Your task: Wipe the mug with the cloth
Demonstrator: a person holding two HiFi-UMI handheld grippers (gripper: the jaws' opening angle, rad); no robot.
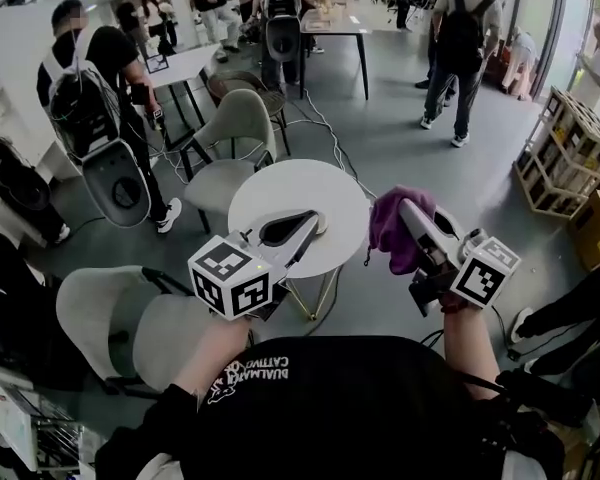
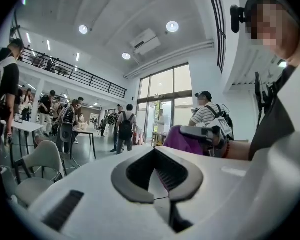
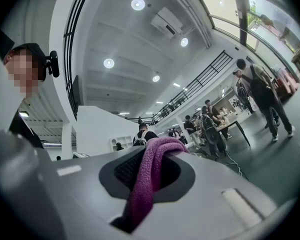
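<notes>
No mug shows in any view. My left gripper (image 1: 314, 222) hovers over the small round white table (image 1: 320, 183), its jaws shut together with nothing between them; in the left gripper view the left gripper (image 2: 155, 152) is likewise closed and empty. To the right of the table, my right gripper (image 1: 408, 211) is raised and shut on a purple cloth (image 1: 393, 230), which bunches over the jaw tips. In the right gripper view the cloth (image 3: 149, 176) runs down between the pads of the right gripper (image 3: 162, 145). The cloth (image 2: 182, 140) also appears in the left gripper view, beyond the left jaws.
A pale chair (image 1: 235, 133) stands behind the table and another (image 1: 110, 313) at my left. A person with a backpack (image 1: 90, 98) stands at the left, and more people are around tables farther back. Wooden crates (image 1: 565, 153) sit at the right. A cable (image 1: 335, 143) runs across the floor.
</notes>
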